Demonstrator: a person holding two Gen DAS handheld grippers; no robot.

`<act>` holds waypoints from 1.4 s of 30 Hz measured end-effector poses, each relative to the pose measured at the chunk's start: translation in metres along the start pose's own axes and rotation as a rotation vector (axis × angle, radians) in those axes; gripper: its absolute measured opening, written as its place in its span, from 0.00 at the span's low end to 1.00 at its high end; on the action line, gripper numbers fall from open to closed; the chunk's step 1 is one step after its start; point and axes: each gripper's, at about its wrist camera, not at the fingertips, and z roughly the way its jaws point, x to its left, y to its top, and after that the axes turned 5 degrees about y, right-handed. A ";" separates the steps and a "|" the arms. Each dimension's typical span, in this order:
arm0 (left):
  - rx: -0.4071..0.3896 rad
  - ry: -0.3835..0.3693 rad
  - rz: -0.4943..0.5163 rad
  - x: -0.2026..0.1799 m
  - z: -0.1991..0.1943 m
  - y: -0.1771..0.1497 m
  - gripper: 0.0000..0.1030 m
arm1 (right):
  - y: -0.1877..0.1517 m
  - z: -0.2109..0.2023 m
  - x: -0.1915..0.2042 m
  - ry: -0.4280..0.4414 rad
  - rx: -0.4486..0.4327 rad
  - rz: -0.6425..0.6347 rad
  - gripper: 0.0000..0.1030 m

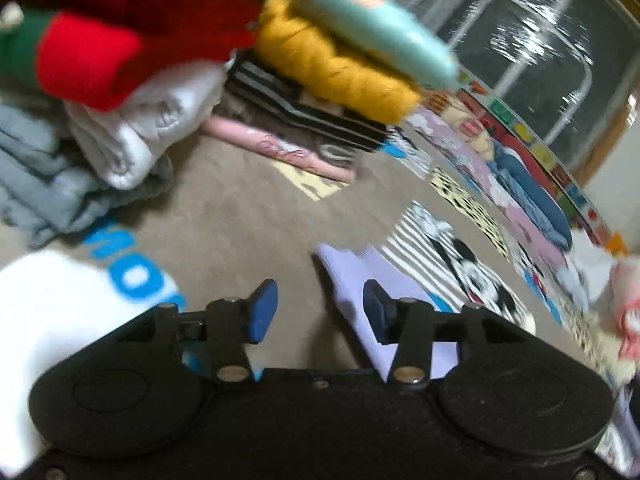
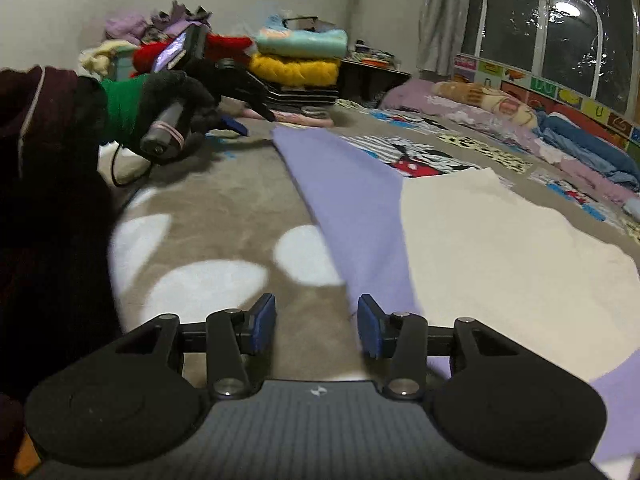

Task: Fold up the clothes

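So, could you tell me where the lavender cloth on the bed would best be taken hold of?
Probably at the near edge of the lavender cloth, right beside the right tongs. The cloth lies flat as a long strip running away from the camera, so coming in low from the bare blanket side should let one pad slip under the edge.

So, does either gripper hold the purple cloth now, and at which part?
Neither: left gripper and right gripper stand open; the purple cloth lies free.
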 end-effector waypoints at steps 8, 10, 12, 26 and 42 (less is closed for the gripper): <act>0.032 -0.165 0.344 -0.090 -0.059 -0.077 0.54 | -0.023 -0.077 -0.062 -0.063 -0.147 0.425 0.47; 0.079 -0.237 0.454 -0.121 -0.067 -0.104 0.57 | -0.043 -0.101 -0.097 -0.118 -0.234 0.634 0.47; 0.101 -0.301 0.565 -0.152 -0.076 -0.131 0.59 | -0.067 -0.126 -0.125 -0.187 -0.310 0.810 0.47; 0.044 -0.544 1.265 -0.309 -0.123 -0.314 0.61 | -0.187 -0.220 -0.200 -0.351 -0.679 1.391 0.52; -0.117 -0.550 1.513 -0.383 -0.126 -0.388 0.61 | -0.243 -0.252 -0.237 -0.174 -1.079 1.556 0.68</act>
